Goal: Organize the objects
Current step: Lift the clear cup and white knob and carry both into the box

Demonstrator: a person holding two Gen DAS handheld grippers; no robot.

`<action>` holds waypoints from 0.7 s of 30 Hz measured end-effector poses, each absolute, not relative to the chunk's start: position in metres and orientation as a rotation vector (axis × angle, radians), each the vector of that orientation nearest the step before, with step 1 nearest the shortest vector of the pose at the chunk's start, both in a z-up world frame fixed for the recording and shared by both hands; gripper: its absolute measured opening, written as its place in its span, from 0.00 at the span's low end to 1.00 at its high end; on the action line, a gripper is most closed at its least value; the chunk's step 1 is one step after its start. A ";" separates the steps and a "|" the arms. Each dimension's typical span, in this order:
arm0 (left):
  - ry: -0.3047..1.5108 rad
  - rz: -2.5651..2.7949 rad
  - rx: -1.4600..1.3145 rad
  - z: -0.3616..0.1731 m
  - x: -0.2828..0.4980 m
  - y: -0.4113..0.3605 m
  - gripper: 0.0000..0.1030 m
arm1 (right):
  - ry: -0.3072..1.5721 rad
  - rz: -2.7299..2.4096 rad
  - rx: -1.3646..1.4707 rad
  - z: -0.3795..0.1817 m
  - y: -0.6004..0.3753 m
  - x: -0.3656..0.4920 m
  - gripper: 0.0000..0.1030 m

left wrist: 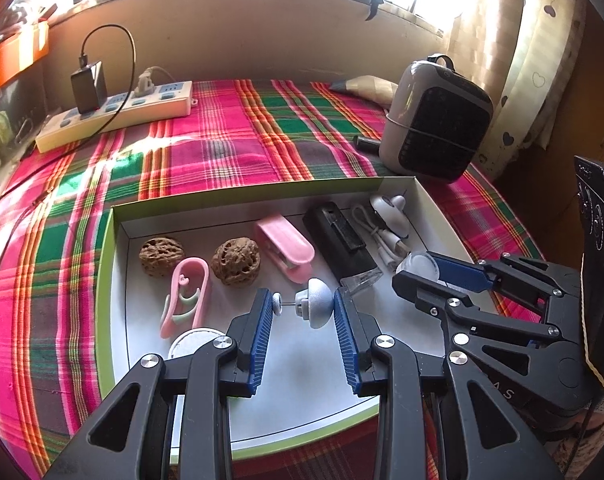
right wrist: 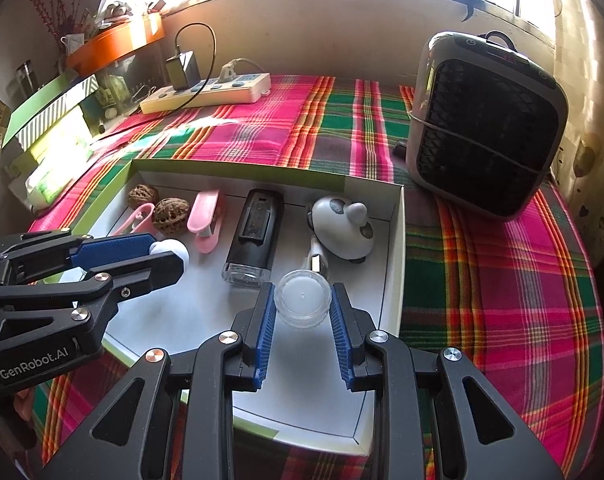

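Observation:
A shallow white box with a green rim [left wrist: 109, 264] [right wrist: 398, 240] lies on a plaid cloth. My left gripper [left wrist: 300, 296] [right wrist: 173, 254] hovers over the box's near part, shut end to end on a small white mushroom-shaped knob with a pin [left wrist: 312, 307]. My right gripper [right wrist: 302, 287] [left wrist: 408, 274], just to its right, is shut on a clear round plastic cap [right wrist: 302, 298] [left wrist: 420, 265]. The box holds two walnuts [left wrist: 159, 257] [left wrist: 235, 261], a pink clip [left wrist: 185, 296], a pink stapler [left wrist: 287, 248], a black device with a clear end [left wrist: 342, 240] [right wrist: 257, 224], a white cable [left wrist: 382, 236] and a white mouse-shaped gadget [right wrist: 342, 224].
A grey heater with a dark grille [right wrist: 486, 128] [left wrist: 438, 116] stands at the back right. A white power strip with a black charger [left wrist: 117, 112] [right wrist: 209, 92] lies at the back left. Orange and green boxes [right wrist: 113, 46] crowd the far left shelf. A wall and a window close the back.

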State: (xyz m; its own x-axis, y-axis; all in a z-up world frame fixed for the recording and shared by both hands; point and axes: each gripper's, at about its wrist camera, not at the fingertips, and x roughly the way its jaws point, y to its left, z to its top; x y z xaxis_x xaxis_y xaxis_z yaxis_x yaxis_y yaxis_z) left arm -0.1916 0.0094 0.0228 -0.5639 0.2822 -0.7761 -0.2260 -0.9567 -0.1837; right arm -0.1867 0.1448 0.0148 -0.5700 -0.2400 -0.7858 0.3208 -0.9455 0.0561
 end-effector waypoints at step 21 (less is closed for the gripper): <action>0.043 2.581 -1.308 0.015 -0.196 0.023 0.29 | 0.167 -2.532 1.238 0.011 0.140 -0.189 0.28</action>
